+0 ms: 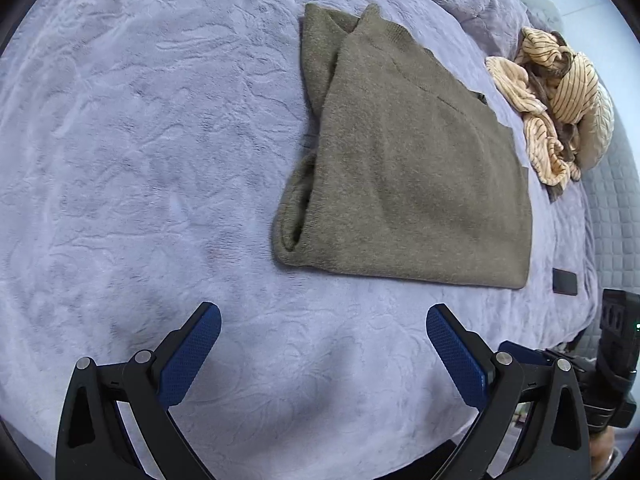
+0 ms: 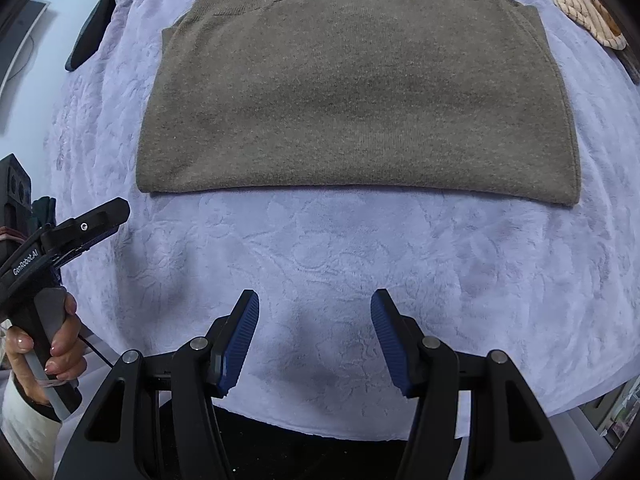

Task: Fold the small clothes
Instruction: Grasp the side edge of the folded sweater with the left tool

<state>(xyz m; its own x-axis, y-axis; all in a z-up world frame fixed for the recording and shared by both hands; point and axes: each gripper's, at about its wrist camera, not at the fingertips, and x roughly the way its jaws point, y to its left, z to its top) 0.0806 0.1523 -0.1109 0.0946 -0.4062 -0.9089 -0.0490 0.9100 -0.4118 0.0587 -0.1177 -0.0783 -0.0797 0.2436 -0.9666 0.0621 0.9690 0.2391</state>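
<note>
One lavender blanket (image 2: pixel 320 264) covered the whole surface beneath me, its plush pile pressed into a leafy pattern. On it lay one olive-brown knitted garment (image 2: pixel 352 92), folded into a flat rectangle with its ribbed band along the far edge; in my right wrist view it sat at twelve o'clock from the fingers, its near fold well clear of them. In my left wrist view the same garment (image 1: pixel 412 160) lay at about one o'clock, with a rolled sleeve edge showing on its left side. One crumpled heap of cream cloth with dark stripes (image 1: pixel 556 100) rested just beyond the garment at two o'clock, beside it but not on it. One small dark flat object (image 1: pixel 565 281) lay near the blanket's edge at three o'clock; I could not tell what it was.

My left gripper (image 1: pixel 323 334) stood wide apart over bare blanket, holding nothing. My right gripper (image 2: pixel 315 320) stood about half spread, also holding nothing. My left hand (image 2: pixel 56 344) clasped its gripper's handle at nine o'clock in the right view.
</note>
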